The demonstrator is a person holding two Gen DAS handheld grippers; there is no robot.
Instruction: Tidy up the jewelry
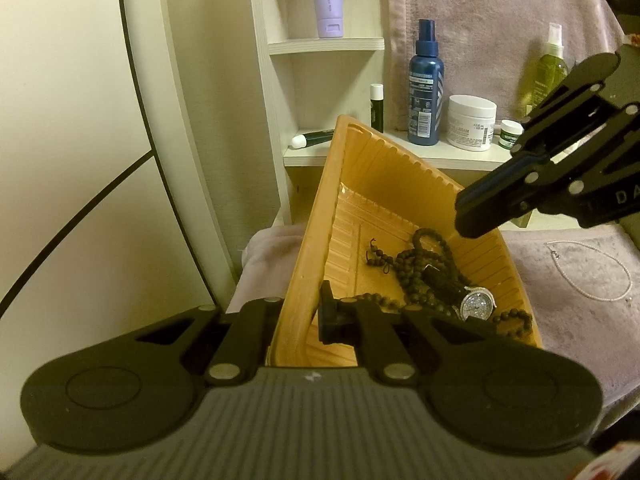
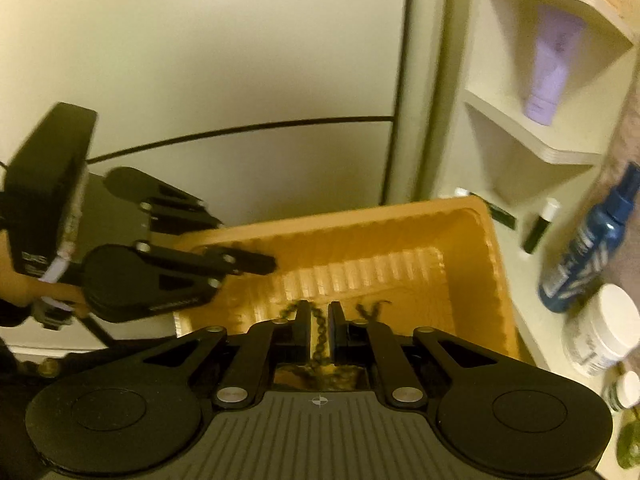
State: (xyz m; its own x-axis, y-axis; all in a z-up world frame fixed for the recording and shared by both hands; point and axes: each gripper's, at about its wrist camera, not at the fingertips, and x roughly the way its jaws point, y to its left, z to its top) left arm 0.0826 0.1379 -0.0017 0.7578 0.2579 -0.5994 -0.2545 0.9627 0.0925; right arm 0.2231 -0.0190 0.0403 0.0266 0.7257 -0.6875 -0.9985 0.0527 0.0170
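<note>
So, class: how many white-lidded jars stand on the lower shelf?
2. The large jar stands right of the blue spray bottle; the small jar sits just right of it, partly behind the right gripper. Others may be hidden.

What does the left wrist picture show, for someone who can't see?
The left tongs pinch the wall of an orange tray holding dark beads and a sparkly watch. The right tongs hover above it, and a pearl necklace lies on the pink cloth.
</note>
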